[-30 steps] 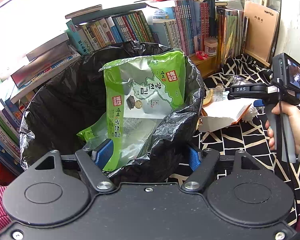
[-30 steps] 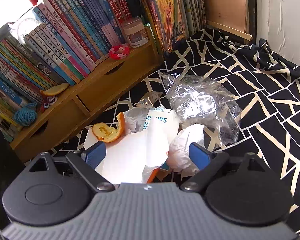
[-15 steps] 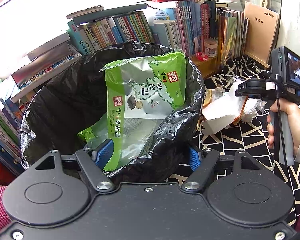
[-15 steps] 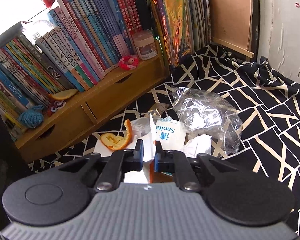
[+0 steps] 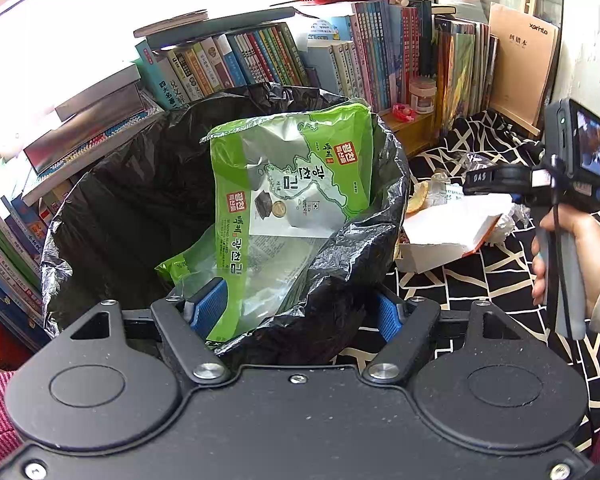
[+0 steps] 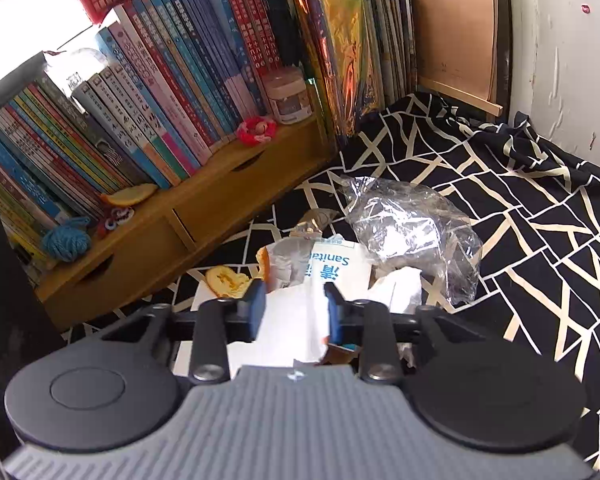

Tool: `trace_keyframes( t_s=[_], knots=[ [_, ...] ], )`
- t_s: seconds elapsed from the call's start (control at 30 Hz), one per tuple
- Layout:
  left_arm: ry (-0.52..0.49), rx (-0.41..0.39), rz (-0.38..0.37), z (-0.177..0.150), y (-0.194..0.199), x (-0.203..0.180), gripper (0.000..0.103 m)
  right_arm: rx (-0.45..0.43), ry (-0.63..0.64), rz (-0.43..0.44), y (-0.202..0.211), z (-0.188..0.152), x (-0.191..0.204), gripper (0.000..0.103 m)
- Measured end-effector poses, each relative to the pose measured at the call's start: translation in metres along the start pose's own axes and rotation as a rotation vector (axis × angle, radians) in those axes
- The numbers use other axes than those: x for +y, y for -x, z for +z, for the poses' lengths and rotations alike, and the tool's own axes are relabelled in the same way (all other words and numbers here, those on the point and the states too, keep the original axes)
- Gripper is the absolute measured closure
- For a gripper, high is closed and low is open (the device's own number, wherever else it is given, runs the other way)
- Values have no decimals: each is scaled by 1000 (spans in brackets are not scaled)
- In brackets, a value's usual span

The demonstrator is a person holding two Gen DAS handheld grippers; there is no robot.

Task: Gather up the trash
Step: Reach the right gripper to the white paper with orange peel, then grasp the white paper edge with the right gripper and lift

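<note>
White paper wrapper (image 6: 296, 312) between right hand-held gripper (image 6: 294, 314) fingers, ungripped.

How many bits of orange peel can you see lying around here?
3. One peel lies on the white paper by the gripper, a second stands curled just right of it, and a third sits on the wooden shelf. The trash pile may hide more.

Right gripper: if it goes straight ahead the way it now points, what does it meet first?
Probably the white paper wrapper, which already lies between the fingers of the right gripper. Just beyond come the orange peel and the clear plastic bag; depth is unclear.
</note>
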State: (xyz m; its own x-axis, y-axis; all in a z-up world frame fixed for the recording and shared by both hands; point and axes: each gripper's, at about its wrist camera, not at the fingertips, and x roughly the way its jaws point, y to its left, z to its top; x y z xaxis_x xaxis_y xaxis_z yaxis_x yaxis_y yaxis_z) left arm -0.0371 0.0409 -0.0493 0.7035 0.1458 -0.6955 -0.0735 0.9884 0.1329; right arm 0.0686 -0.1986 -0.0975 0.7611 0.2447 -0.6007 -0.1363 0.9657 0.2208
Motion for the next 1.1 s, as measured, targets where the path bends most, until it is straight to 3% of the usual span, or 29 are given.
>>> trace_keyframes(
  t_s=[0.17,0.4,0.63,0.73,0.77,0.87,0.93,0.97,1.1],
  knots=[
    [-1,-1,0,0,0,0,30,23,36,-32,-11,-12,3,28],
    [0,0,-1,0,0,0,29,114,45,-29,-31,-32,4,16],
    [0,0,0,0,0,0,29,200,-116,131,-46,-42,-11,17],
    [0,0,0,0,0,-1,29,255,-214,191,-54,-46,-18,39],
    [0,-1,0,0,0,-1,29,267,-243,193,-56,-47,-20,50],
    [0,-1,0,0,0,0,29,269,-297,189,-56,-47,-26,70],
    [-1,-1,1,0,0,0,29,252,-292,166,-51,-42,-26,75],
    [-1,-1,1,0,0,0,29,234,-285,158,-48,-38,-25,85],
    [-1,-1,1,0,0,0,29,162,-234,161,-29,-22,-15,89]
  ],
)
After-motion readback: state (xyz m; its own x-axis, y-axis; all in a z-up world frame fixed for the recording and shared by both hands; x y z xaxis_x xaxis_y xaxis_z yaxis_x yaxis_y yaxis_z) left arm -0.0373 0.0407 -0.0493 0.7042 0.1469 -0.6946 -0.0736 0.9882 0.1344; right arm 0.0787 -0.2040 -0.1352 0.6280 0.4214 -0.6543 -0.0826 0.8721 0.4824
